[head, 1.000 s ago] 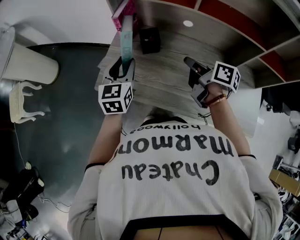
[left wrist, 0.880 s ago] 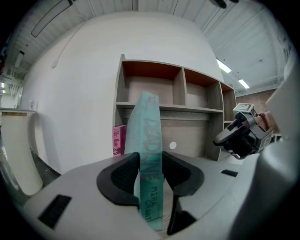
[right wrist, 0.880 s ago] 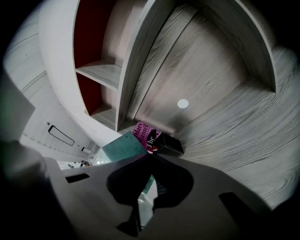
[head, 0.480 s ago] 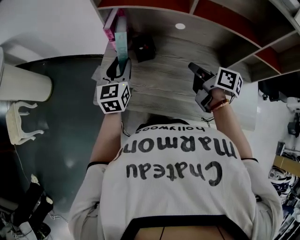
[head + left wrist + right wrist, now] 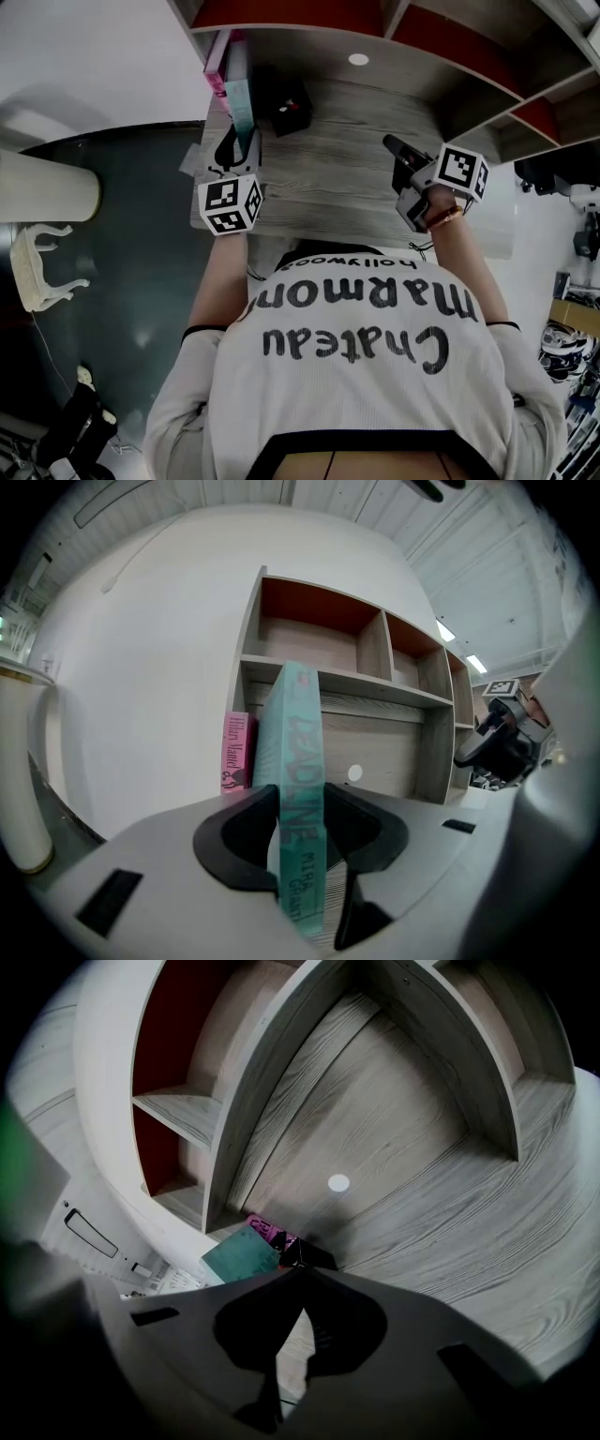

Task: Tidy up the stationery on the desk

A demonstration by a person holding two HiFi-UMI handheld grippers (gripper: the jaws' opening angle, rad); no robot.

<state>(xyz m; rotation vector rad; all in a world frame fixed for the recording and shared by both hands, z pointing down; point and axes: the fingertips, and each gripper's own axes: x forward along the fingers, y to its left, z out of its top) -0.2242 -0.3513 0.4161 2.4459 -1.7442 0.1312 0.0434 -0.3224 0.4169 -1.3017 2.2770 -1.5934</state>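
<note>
Left gripper [image 5: 300,829] is clamped on a thin teal book [image 5: 292,761], with one black pad on each side of the spine. The book is flat and smooth, with dark letters down its spine. It stands up on its end just beside a pink book [image 5: 236,752] at the left end of the shelf [image 5: 319,639]. The shelf is pale grey wood with red back boards. The worktop [image 5: 347,173] is grey wood with long lines in it. A small black box [image 5: 291,105] sits on it near the books. The right gripper [image 5: 300,1283] has its jaws together with nothing in them. Compared with a second ago, the teal book has gone further in toward the shelf and closer to the pink book. The right gripper has stayed about where it was.
</note>
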